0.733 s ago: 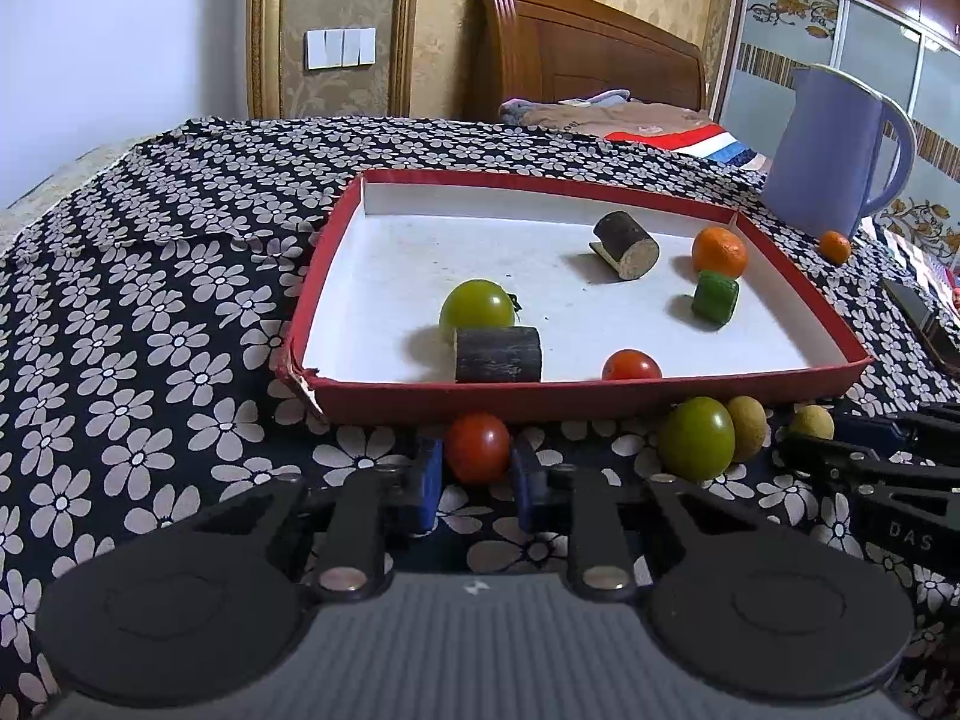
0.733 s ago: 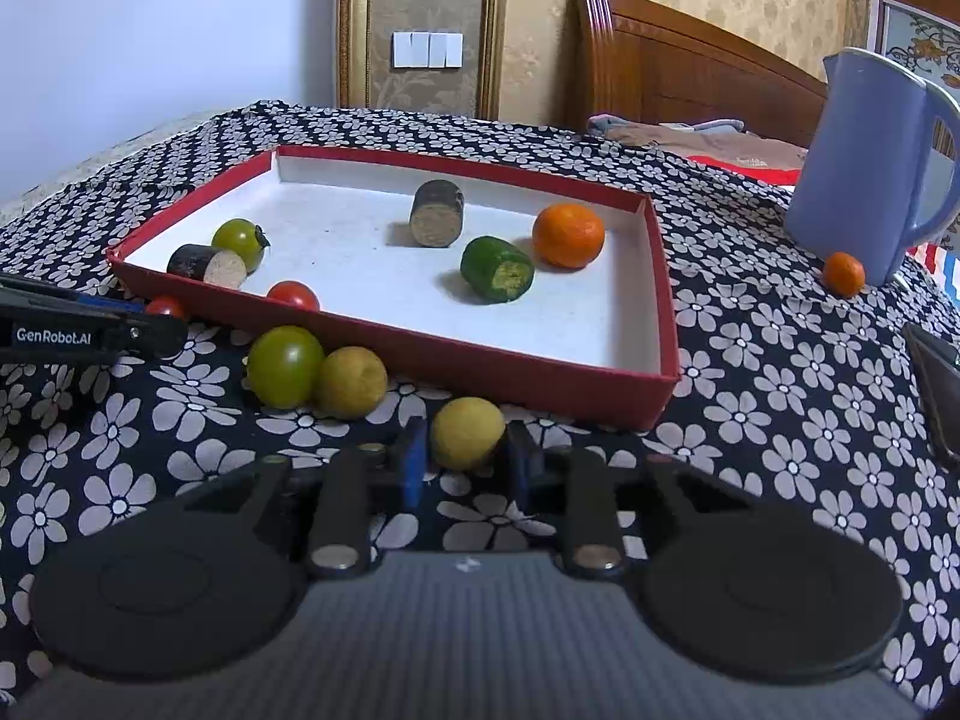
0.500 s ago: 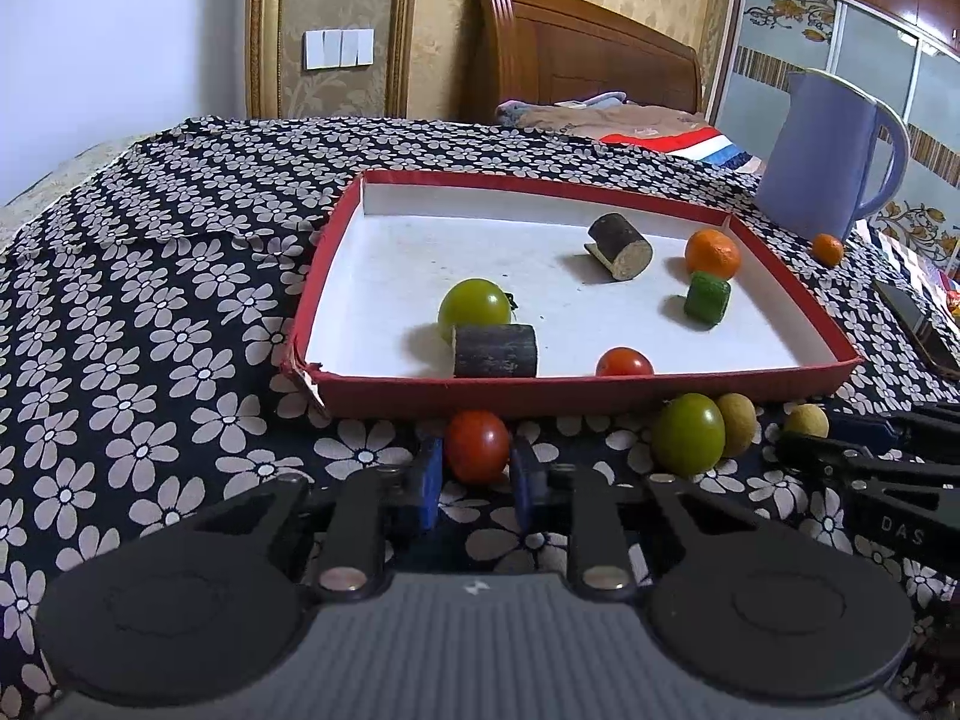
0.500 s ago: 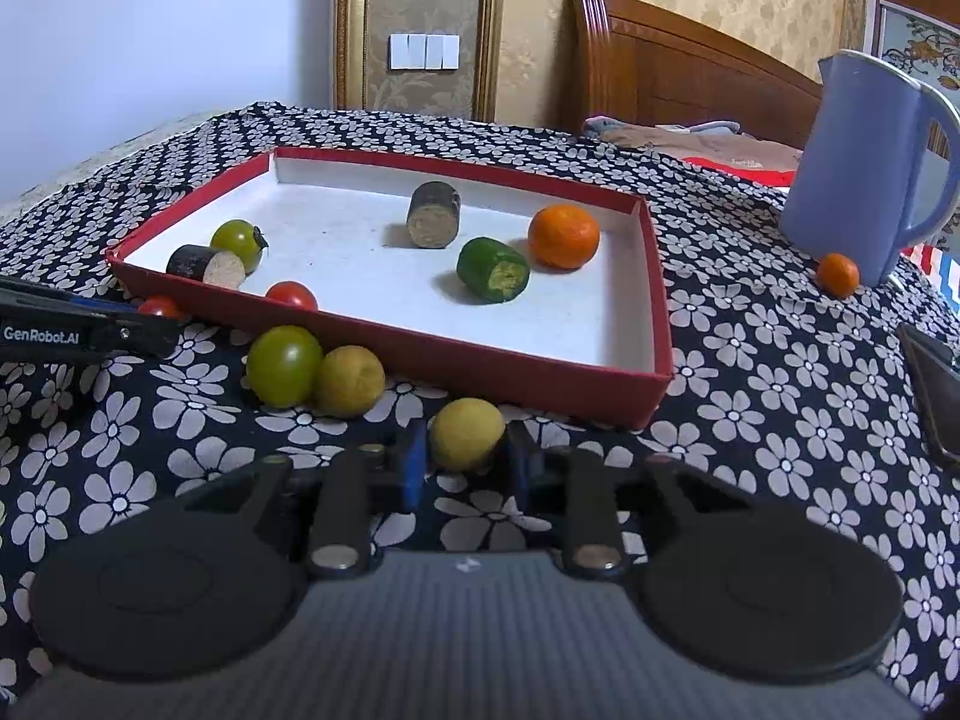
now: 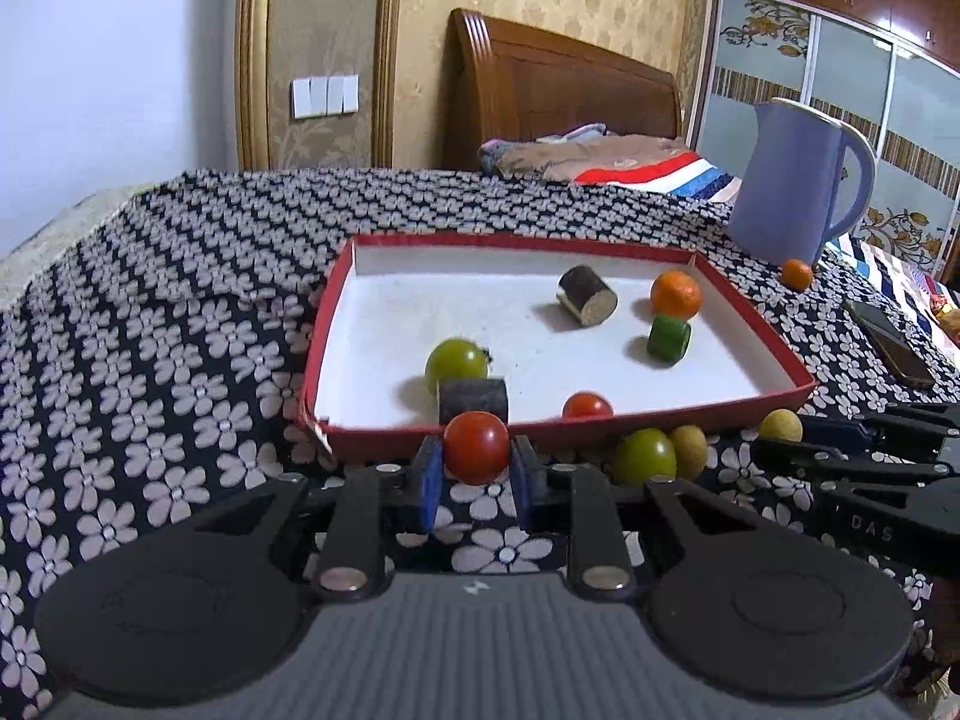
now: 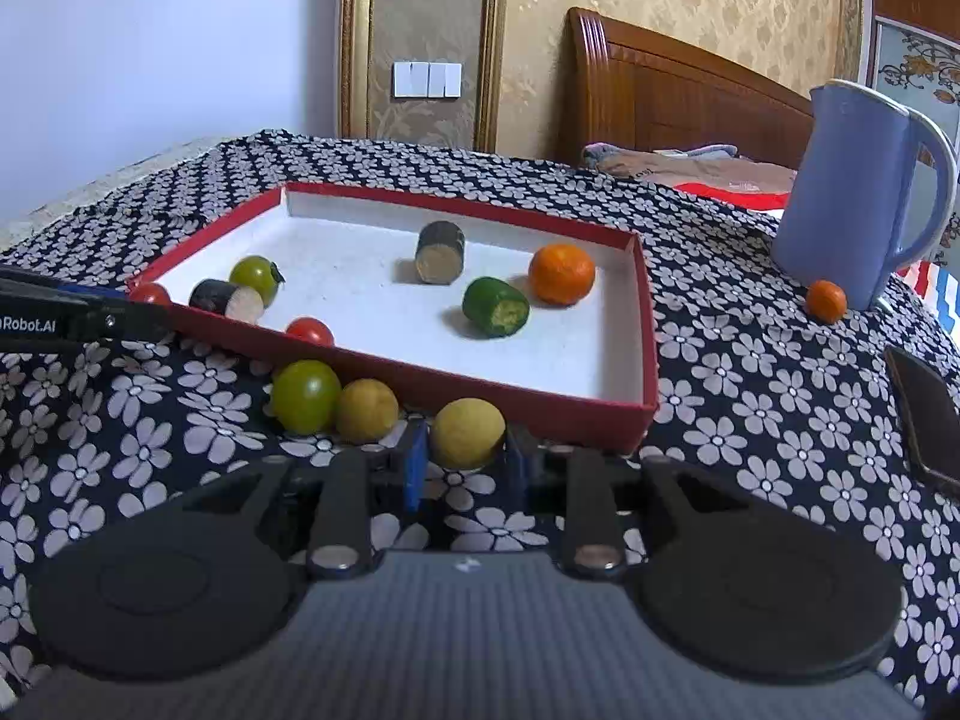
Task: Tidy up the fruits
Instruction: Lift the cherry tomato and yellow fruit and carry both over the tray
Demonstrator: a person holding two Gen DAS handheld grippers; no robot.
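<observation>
A red tomato (image 5: 476,447) is pinched between the blue pads of my left gripper (image 5: 476,463), just in front of the red tray's (image 5: 630,420) near wall. My right gripper (image 6: 466,450) is shut on a yellow round fruit (image 6: 468,432) at the tray's (image 6: 510,390) near wall. On the cloth between them lie a green tomato (image 6: 305,394) and a tan fruit (image 6: 366,410). Inside the tray are a green tomato (image 5: 456,363), two dark cylinders (image 5: 587,295), a small red tomato (image 5: 587,405), an orange (image 5: 676,294) and a green cylinder (image 5: 668,339).
A blue jug (image 6: 861,198) stands at the right on the flowered cloth, with a small orange (image 6: 825,300) at its foot. A dark phone (image 6: 924,414) lies near the right edge. A bed with a wooden headboard is behind the table.
Both grippers have risen a little with their fruit held. The red tomato and the yellow fruit now stand against the tray's near wall instead of below it.
</observation>
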